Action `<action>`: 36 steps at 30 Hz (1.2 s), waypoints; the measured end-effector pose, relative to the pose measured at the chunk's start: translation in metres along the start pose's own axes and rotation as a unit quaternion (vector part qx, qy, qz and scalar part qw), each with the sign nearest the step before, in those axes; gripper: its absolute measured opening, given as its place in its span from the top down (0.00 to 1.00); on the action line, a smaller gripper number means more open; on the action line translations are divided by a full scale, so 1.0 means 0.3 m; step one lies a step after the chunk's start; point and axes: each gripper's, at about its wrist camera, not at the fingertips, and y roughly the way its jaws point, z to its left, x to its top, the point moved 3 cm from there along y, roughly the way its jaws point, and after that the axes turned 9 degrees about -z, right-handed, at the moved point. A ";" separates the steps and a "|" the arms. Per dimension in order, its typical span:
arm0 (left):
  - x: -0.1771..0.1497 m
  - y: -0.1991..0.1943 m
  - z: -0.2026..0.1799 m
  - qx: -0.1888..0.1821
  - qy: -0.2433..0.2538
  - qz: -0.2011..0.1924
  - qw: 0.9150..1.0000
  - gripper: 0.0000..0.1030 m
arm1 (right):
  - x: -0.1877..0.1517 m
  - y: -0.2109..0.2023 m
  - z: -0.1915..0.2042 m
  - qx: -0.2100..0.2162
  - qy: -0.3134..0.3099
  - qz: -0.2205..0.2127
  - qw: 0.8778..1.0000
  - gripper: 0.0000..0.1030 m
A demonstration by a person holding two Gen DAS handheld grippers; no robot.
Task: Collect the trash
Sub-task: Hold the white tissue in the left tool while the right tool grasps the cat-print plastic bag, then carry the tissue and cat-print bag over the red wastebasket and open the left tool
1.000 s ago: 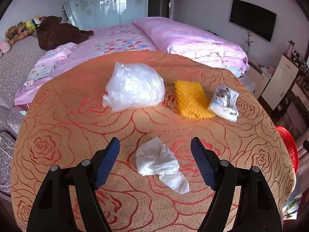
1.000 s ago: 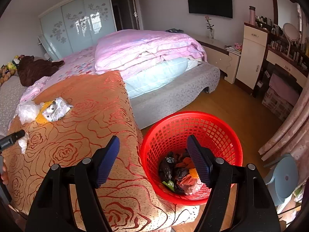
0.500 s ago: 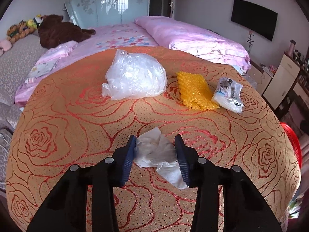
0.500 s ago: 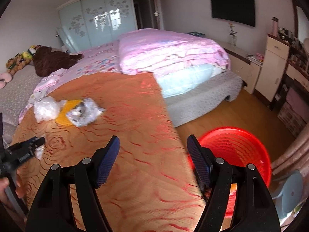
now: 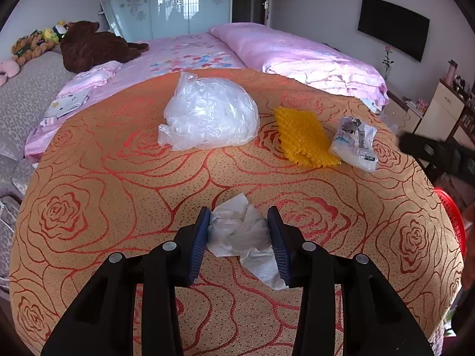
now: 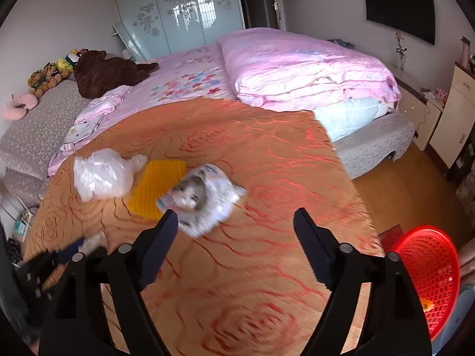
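Jaws of left gripper (image 5: 239,237) pinch 1 tissue (image 5: 242,233); 3 more trash pcs.

Your left gripper (image 5: 239,231) closes from wide open onto the crumpled tissue (image 5: 242,233). Your right gripper (image 6: 236,243) swings off the red basket (image 6: 430,276) to the table, jaws opening, empty.

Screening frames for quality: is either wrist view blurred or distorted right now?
Left wrist view: sharp, the crumpled white tissue crisp; fisheye bends the orange rose-patterned cloth. Right wrist view: motion-smeared, the printed plastic packet and the cloth pattern streaked.
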 end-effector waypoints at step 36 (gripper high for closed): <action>-0.002 -0.010 -0.011 0.007 0.006 -0.008 1.000 0.63 | -0.118 0.007 0.001 -0.016 -0.048 0.028 0.998 0.59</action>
